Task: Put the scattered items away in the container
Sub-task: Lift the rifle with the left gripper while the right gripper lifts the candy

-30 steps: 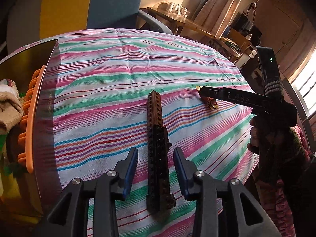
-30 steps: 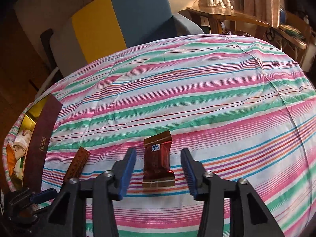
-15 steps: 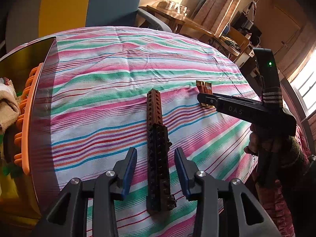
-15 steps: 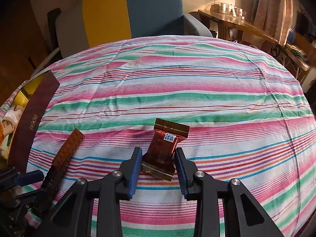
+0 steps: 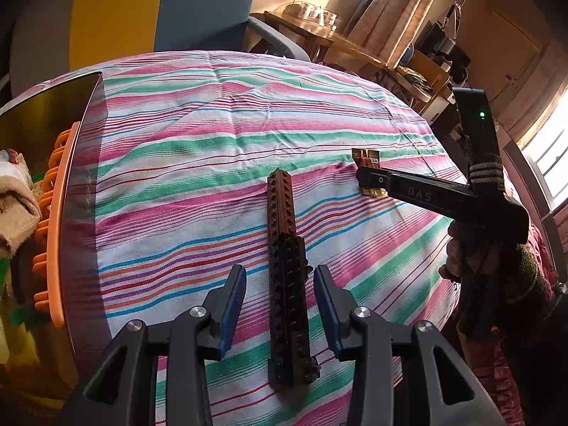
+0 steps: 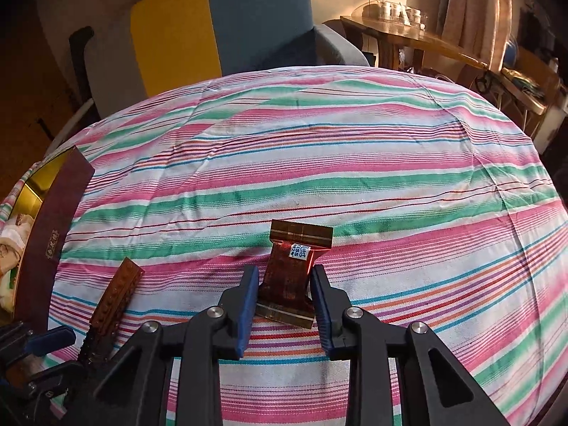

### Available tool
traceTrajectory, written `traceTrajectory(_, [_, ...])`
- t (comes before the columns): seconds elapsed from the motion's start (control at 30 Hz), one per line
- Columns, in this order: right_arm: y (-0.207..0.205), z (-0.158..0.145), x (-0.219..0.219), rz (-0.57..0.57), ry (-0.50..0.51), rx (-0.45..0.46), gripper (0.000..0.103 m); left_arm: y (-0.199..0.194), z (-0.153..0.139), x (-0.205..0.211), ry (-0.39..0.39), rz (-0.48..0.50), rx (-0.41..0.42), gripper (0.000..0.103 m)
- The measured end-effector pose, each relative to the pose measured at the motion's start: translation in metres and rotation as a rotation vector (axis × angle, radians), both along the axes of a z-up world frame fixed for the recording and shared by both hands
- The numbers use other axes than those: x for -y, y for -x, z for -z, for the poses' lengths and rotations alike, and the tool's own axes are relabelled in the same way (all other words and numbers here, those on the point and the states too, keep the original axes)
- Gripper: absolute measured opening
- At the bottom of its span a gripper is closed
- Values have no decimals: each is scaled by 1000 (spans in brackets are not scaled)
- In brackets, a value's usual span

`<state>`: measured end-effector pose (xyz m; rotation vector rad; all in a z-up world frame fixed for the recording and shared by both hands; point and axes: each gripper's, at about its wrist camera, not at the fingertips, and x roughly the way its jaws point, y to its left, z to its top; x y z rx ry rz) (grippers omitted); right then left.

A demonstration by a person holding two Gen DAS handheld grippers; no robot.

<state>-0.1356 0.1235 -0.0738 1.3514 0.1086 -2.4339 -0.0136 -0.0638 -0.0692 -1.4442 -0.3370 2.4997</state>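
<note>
We hold two grippers over the striped pink, green and white cloth (image 6: 355,163) on the table. The right gripper (image 6: 284,301) has its blue pads pressed on the two long sides of the small brown foil snack packet (image 6: 289,277), so it is clamped on it. The packet's long axis runs straight ahead along the fingers, with its far sealed end sticking out beyond the tips, and it seems tilted a little up from the cloth.

The left gripper (image 5: 280,305) has its jaws apart, not touching anything. Between them lies the long brown and black studded building-brick bar (image 5: 285,266). Its long axis also points straight ahead, in line with the fingers, and its near end reaches back under the gripper. The pads stand clear on both sides of the dark part.

The container, a dark red box with a gold inside (image 6: 53,234), is to the left of both tools. From the left gripper it is just beside, with an orange plastic basket (image 5: 58,213) and some cloth items already in it. So we judge that the left hand is nearer to the box, and the right hand must carry the packet across to the left, over the bar.
</note>
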Motion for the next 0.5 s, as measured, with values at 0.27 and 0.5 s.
traceTrajectory(0.27, [-43, -9, -18, -60, 52, 20, 29, -3, 1, -9, -1, 56, 13, 40])
traceTrajectory(0.5, [-71, -5, -28, -66, 78, 36, 29, 10, 7, -21, 50, 74, 43, 41])
